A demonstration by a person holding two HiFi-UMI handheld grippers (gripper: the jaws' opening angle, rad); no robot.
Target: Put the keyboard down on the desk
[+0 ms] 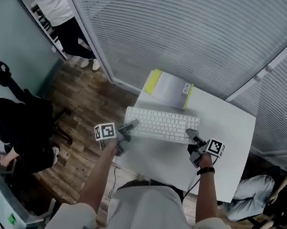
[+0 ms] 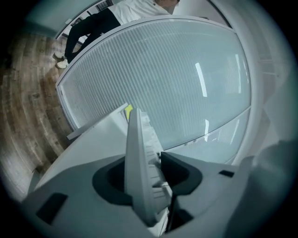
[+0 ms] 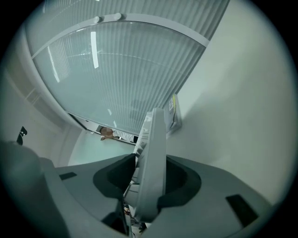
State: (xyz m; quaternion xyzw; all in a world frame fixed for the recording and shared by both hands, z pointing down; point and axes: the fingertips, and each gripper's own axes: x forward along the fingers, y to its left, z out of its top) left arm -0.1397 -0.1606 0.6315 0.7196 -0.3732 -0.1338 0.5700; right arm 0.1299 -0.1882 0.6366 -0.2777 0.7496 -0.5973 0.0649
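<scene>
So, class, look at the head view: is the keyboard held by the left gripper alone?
No: the left gripper grips one end of the keyboard and the right gripper grips the other.

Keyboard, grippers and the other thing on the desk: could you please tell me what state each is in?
keyboard: keys up, held by its two ends over the desk.
left gripper: shut on the keyboard's left end.
right gripper: shut on the keyboard's right end.
yellow-edged booklet: closed, lying flat at the desk's far edge, behind the keyboard.
</scene>
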